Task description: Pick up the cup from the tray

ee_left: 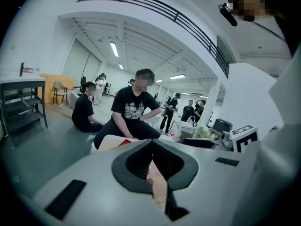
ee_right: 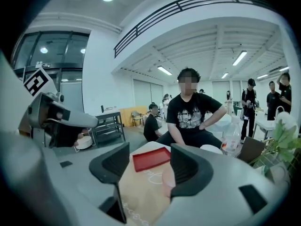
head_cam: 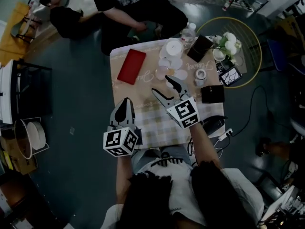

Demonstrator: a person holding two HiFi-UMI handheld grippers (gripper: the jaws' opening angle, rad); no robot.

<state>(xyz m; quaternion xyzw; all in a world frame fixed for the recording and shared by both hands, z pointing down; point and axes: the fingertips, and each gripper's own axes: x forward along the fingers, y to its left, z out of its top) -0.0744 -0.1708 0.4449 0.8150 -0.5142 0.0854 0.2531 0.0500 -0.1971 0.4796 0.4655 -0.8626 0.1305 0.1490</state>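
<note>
A red tray (head_cam: 132, 66) lies flat on the table's far left part, and I see no cup on it in the head view or on the red tray (ee_right: 151, 158) in the right gripper view. A white cup (head_cam: 172, 48) stands to the tray's right among pale round discs (head_cam: 175, 68). A smaller white cup (head_cam: 201, 74) stands further right. My right gripper (head_cam: 161, 85) (ee_right: 149, 166) hovers open over the table's middle, nothing between its jaws. Over the near left edge my left gripper (head_cam: 125, 107) (ee_left: 153, 147) is shut and empty.
The small table (head_cam: 143, 123) has a checked cloth. On it stand a water bottle (head_cam: 188, 32), a dark notebook (head_cam: 200, 48) and a black box (head_cam: 212, 94). White flowers (head_cam: 228, 43) sit on a round wire stand at the right. A person (head_cam: 138, 8) sits beyond the far edge.
</note>
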